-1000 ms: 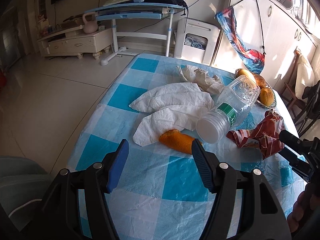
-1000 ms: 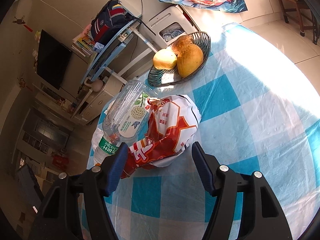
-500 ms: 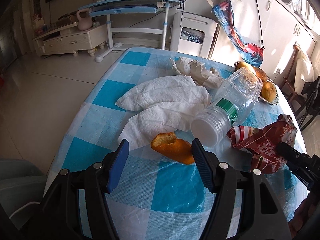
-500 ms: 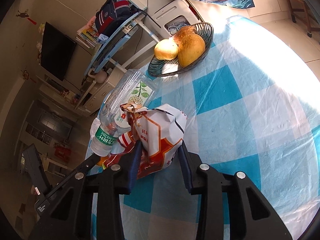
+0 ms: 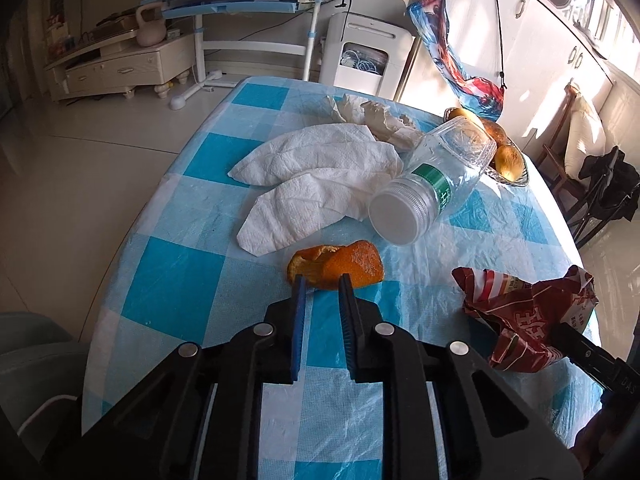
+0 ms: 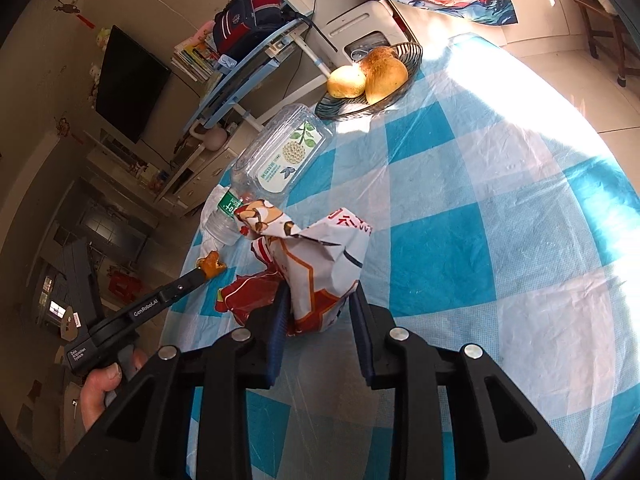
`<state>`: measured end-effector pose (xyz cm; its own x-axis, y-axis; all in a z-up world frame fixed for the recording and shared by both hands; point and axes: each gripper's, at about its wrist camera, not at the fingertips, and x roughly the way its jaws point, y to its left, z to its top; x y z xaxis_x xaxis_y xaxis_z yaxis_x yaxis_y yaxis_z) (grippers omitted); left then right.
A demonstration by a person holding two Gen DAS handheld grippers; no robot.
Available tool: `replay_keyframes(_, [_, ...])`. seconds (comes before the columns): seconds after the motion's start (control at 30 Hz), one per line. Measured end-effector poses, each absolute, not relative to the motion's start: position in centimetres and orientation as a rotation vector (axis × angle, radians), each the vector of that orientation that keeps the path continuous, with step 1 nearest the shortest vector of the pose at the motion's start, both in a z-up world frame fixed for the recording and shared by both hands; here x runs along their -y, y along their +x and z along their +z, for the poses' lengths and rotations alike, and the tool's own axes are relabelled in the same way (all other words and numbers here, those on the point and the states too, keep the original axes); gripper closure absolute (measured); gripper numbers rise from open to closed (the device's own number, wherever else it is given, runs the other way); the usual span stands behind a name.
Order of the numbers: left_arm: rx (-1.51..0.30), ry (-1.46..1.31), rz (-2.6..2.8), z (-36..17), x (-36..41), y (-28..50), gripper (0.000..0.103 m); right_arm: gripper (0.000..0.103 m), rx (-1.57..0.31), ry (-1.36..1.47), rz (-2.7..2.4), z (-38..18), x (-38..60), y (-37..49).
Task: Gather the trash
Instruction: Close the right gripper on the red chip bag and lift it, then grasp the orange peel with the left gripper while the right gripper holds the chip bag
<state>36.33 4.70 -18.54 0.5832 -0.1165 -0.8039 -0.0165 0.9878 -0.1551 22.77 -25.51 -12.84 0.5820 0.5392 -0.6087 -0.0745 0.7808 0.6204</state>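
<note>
Nearest, the left gripper (image 5: 322, 286) is closed on the near edge of an orange peel (image 5: 335, 265) lying on the blue-checked tablecloth (image 5: 172, 280). Beside it, a crumpled red-and-white snack wrapper (image 6: 316, 268) is clamped in the right gripper (image 6: 318, 300). Beyond are listed white paper towels (image 5: 320, 184), an empty plastic bottle (image 5: 432, 184) on its side, and a fruit basket (image 6: 372, 96).

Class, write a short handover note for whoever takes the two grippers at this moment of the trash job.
Left gripper: shut on the orange peel, at the table.
Right gripper: shut on the snack wrapper, held off the tablecloth.
Still lying there: plastic bottle, two paper towels, crumpled paper.
Done: two pieces grasped; none binned.
Left: bin both, then collect the rest. No bin shows. Leave the fruit bowl.
</note>
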Motion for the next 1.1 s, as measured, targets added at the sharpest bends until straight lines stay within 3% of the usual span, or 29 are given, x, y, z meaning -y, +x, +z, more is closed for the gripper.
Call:
replay_keyframes(0.1, [-0.937, -0.174, -0.045, -18.2, -5.4, 36.5, 0.084, 0.073, -0.889, 0.583, 0.385, -12.9, 25.6, 22.6])
replay_keyframes(0.17, [-0.93, -0.172, -0.04, -18.0, -5.4, 36.8, 0.073, 0.073, -0.892, 0.586, 0.382, -13.0, 25.7, 22.7])
replay_keyframes(0.23, [-0.919, -0.144, -0.032, -17.8, -5.2, 37.4, 0.056, 0.072, -0.893, 0.587, 0.381, -13.0, 25.7, 22.9])
replay_keyframes(0.4, [-0.926, -0.09, -0.045, -18.4, -4.3, 38.2, 0.052, 0.072, -0.898, 0.588, 0.377, -13.2, 25.5, 22.9])
replay_keyframes(0.47, [-0.921, -0.078, -0.071, -18.4, -3.9, 37.9, 0.067, 0.072, -0.9, 0.584, 0.376, -13.2, 25.5, 22.9])
replay_keyframes(0.53, [-0.922, -0.06, -0.082, -18.3, -3.3, 37.4, 0.088, 0.072, -0.902, 0.575, 0.375, -13.2, 25.3, 22.9])
replay_keyframes(0.63, [-0.918, -0.08, -0.1, -18.1, -3.3, 36.3, 0.102, 0.072, -0.9, 0.559, 0.372, -13.0, 25.1, 22.9])
replay_keyframes(1.1, [-0.872, -0.101, -0.144, -15.5, -5.0, 31.2, 0.099, 0.073, -0.855, 0.581, 0.375, -11.6, 24.4, 18.4])
